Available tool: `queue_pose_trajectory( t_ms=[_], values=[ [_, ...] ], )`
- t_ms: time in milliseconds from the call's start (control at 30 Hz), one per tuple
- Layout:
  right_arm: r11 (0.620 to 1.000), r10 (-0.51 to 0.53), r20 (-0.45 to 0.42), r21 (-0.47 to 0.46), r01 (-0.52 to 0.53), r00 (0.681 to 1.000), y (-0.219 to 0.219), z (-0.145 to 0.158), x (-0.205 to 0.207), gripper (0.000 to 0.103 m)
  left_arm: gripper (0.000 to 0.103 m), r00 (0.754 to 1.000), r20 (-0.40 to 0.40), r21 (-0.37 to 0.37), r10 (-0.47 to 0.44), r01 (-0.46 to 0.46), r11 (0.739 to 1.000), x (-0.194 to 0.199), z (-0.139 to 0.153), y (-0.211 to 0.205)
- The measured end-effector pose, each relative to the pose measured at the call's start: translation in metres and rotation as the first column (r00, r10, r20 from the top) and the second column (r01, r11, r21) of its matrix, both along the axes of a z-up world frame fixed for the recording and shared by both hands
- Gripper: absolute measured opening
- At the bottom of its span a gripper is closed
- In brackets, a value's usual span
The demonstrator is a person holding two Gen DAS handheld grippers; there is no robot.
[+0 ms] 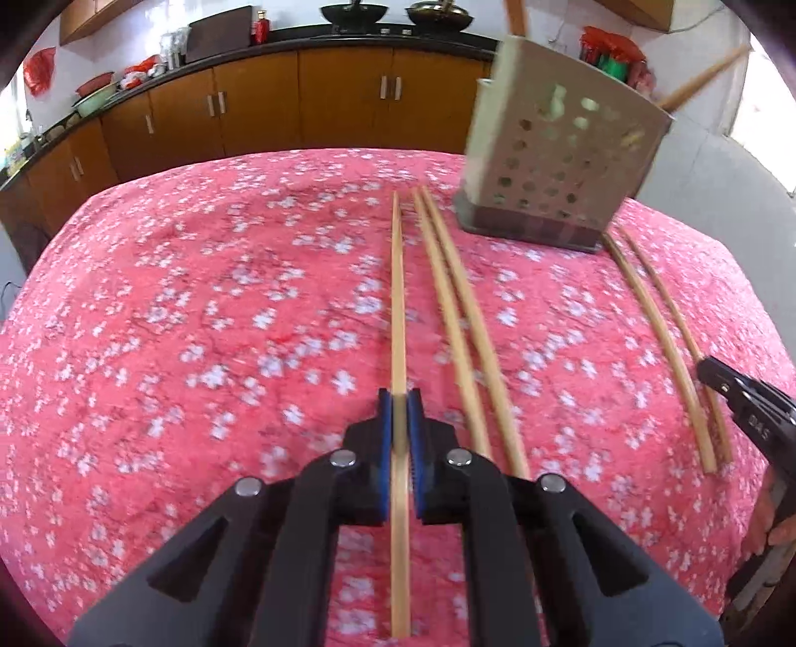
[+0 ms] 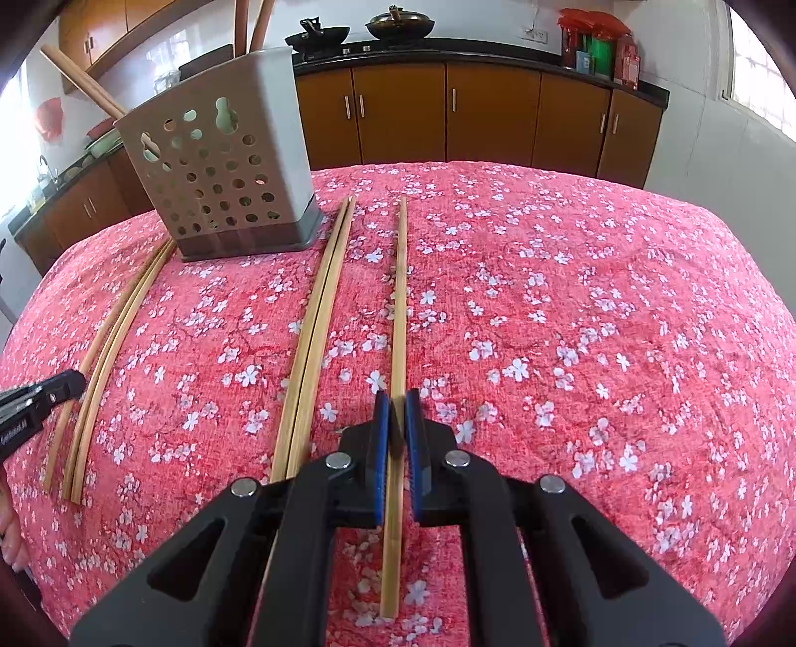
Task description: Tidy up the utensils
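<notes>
Fingers (image 1: 385, 428) of the left gripper (image 1: 399, 398): blue pads nearly together, clamped on one long pale bamboo chopstick (image 1: 396, 298) near its near end. Fingers (image 2: 382, 433) of the right gripper (image 2: 397, 398): same narrow gap, pinching a second bamboo chopstick (image 2: 399, 298). Cannot tell whether either stick is off the cloth yet.

Destination: beige perforated plastic chopstick holder (image 2: 224, 169), upper left of the right wrist view and upper right of the left wrist view.

Risks:
- Grip sits far toward one end, so the long free end may droop or swivel between the pads and miss the holder mouth.
- A swinging tip could tip the holder, which looks light.
- Both hands heading for one opening may clash.
- The loose pair (image 2: 318, 323) lies just beside the right stick and is easily nudged.

Count:
- Holder: one.
- Sticks already in it: three visible, two upright (image 2: 251, 25) and one leaning (image 2: 82, 82).
- Outside it: one gripped plus a pair on each side, likely six in all; the far-left bunch (image 2: 99, 358) reads as three.
- Pink blossom-print cloth (image 2: 572, 323) covers the counter.
</notes>
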State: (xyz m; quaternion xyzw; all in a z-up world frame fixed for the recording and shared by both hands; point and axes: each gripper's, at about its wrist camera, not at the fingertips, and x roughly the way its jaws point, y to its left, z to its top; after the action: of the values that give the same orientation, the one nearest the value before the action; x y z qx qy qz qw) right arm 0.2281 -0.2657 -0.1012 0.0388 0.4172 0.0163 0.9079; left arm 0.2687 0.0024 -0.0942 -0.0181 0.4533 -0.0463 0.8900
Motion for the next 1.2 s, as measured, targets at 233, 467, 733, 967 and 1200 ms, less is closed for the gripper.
queue_pose_trajectory(
  t_ms=[233,467,733,967,1200],
  values=[
    [0.998,-0.048,0.008,0.028,0.048,0.999,-0.014,0.0,0.018,0.008,0.01,0.994,-0.005,-0.091,0.108,-0.108,0.99,0.022,0.0,0.048],
    [0.998,-0.048,0.006,0.047,0.048,0.999,-0.017,-0.001,0.019,0.008,0.011,0.996,0.042,-0.065,0.077,-0.074,0.995,0.014,-0.001,0.051],
    [0.998,-0.05,0.006,0.046,0.049,0.999,-0.016,-0.001,0.019,0.008,0.011,0.996,0.038,-0.15,0.084,-0.077,0.986,0.008,-0.002,0.062],
    [0.998,-0.05,0.006,0.047,0.049,0.999,-0.016,-0.001,0.019,0.008,0.011,0.996,0.039,-0.131,0.086,-0.081,0.988,0.008,-0.003,0.057],
    [0.998,-0.05,0.006,0.047,0.049,0.999,-0.016,-0.001,0.019,0.008,0.011,0.996,0.039,-0.121,0.086,-0.08,0.989,0.009,-0.003,0.056]
  ],
)
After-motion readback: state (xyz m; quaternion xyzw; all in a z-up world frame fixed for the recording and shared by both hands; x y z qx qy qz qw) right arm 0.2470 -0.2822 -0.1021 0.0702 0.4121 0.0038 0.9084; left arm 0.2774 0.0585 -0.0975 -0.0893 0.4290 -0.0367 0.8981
